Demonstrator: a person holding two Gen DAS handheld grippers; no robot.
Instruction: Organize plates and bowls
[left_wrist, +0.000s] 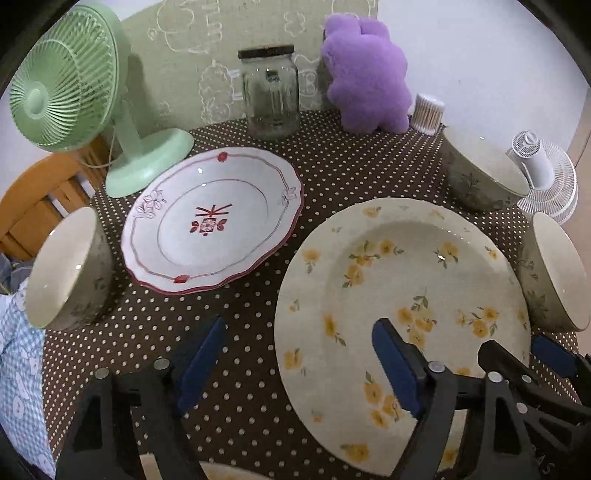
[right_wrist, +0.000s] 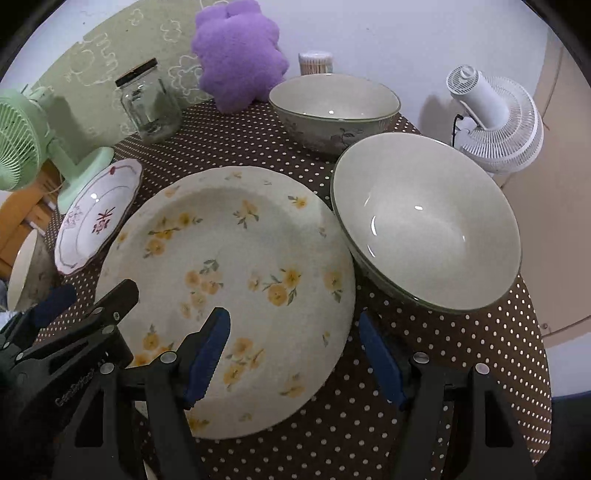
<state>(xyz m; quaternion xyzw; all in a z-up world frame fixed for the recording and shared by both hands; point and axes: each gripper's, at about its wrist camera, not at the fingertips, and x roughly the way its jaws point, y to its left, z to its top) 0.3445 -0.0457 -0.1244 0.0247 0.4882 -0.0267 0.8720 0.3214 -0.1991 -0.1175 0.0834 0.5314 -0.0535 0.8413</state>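
A large cream plate with yellow flowers lies on the dotted table. A white plate with red trim lies to its left. A cream bowl stands at the left edge, another at the back right, a third right of the flowered plate. My left gripper is open, its right finger over the flowered plate's near left rim. My right gripper is open, straddling that plate's near right rim.
A green fan stands at the back left, a glass jar and a purple plush toy at the back, a cotton-swab box beside it. A white fan stands off the table's right. A wooden chair is at left.
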